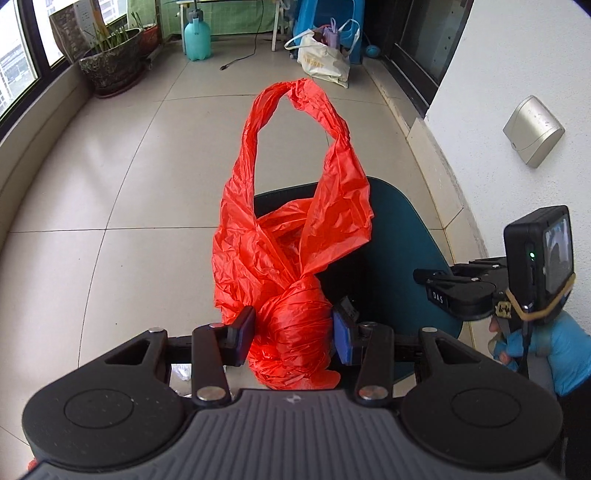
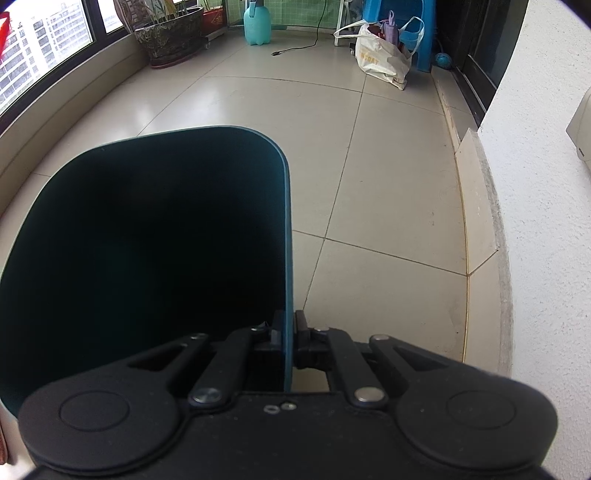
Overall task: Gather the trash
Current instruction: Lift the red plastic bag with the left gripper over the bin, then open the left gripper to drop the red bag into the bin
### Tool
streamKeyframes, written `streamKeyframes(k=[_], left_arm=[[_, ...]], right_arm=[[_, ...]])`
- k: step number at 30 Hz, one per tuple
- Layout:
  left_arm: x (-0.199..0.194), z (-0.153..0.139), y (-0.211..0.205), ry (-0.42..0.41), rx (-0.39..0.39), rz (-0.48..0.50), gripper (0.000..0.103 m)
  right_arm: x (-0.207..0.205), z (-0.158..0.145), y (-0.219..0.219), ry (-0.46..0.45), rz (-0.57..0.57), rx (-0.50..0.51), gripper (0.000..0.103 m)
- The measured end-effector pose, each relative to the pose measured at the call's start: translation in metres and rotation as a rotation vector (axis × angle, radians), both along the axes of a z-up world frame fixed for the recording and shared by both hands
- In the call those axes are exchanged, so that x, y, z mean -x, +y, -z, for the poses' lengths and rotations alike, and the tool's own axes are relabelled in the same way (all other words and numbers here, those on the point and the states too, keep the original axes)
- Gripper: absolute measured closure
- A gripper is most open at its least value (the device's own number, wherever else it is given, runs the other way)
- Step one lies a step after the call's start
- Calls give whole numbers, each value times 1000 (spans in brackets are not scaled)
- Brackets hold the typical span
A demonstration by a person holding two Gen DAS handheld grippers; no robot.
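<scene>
A red plastic trash bag (image 1: 291, 236) with a knotted neck and two long handle loops hangs over a teal trash bin (image 1: 399, 251). My left gripper (image 1: 293, 332) is shut on the bag's knotted neck. My right gripper (image 2: 288, 328) is shut on the right wall of the teal trash bin (image 2: 147, 240), whose dark inside fills the left of the right wrist view. The right gripper (image 1: 458, 291) also shows in the left wrist view, at the bin's right side.
The floor is beige tile. A large plant pot (image 1: 110, 66) stands by the window at far left. A teal spray bottle (image 1: 197, 37), a white shopping bag (image 1: 325, 61) and a blue stool (image 2: 399, 29) stand at the far end. A white wall (image 2: 546, 221) is on the right.
</scene>
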State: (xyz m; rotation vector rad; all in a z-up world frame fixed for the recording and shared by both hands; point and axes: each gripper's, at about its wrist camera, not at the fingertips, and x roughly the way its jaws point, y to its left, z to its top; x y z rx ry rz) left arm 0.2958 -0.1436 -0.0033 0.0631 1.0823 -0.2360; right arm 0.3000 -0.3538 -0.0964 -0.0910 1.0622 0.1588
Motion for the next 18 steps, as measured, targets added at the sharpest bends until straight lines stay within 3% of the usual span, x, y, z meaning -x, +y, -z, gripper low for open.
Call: streamKeyframes(k=[18], left_arm=[[-42, 138, -75, 267, -121, 44, 60]], right_arm=[[16, -1, -12, 28, -93, 3, 95]])
